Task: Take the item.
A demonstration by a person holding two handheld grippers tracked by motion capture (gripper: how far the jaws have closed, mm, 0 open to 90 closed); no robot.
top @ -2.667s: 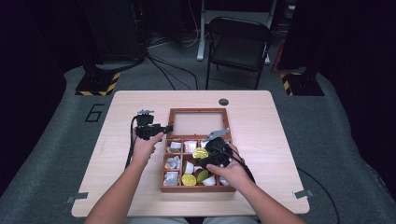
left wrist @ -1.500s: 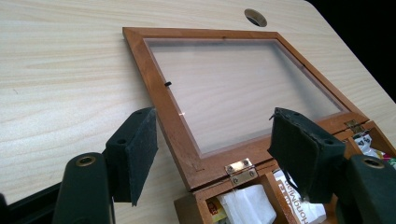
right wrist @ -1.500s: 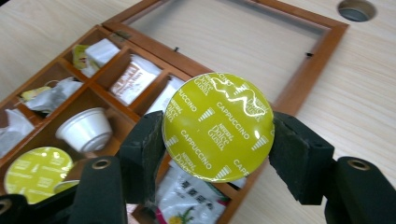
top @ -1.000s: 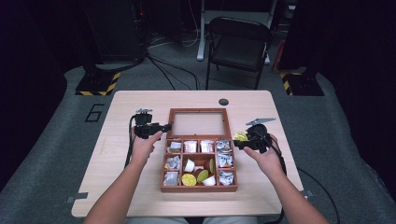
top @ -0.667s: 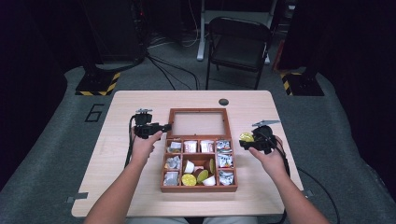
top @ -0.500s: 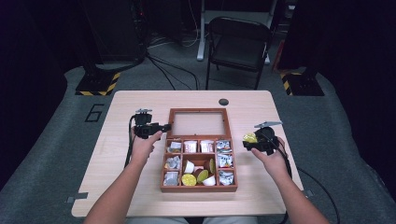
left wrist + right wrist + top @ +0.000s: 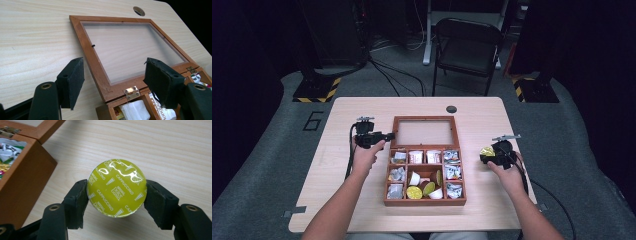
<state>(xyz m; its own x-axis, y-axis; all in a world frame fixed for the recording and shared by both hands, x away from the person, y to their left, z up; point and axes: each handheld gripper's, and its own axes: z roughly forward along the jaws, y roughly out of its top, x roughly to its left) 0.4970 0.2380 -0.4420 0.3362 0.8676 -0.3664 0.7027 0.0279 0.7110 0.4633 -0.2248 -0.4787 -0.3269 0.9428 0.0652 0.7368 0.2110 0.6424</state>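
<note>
Right gripper (image 7: 488, 156) grips a yellow-green capsule (image 7: 116, 188) by its sides, both pads pressed against the rim, foil lid facing the camera with "Cappuccino" print readable in the right gripper view. In the high view the capsule (image 7: 486, 151) sits at the gripper tip over bare table (image 7: 482, 120), to the right of the wooden box (image 7: 424, 201) and clear of it, not touching the box wall; cannot tell whether the capsule rests on the tabletop or hangs just above it. Right hand (image 7: 507, 172) comes in from the bottom right, cable trailing off the table edge. Left gripper (image 7: 384, 135) is at the left of the box near the hinge side, jaws apart with nothing between the pads; in the left gripper view (image 7: 113, 82) they straddle the corner where the lid (image 7: 130, 47) meets the box, pads not touching wood. Lid lies flat open on the table behind the box, glass pane up, brass hinge (image 7: 131, 91) visible. Left hand (image 7: 366, 152) holds the gripper just beside the box's left wall. Box has a grid of compartments with sachets (image 7: 416, 156) in the back row and silver packets down the sides, several capsules (image 7: 414, 192) in the front middle cells, one yellow, some white. Small dark hole (image 7: 451, 109) in the table at the far edge.
</note>
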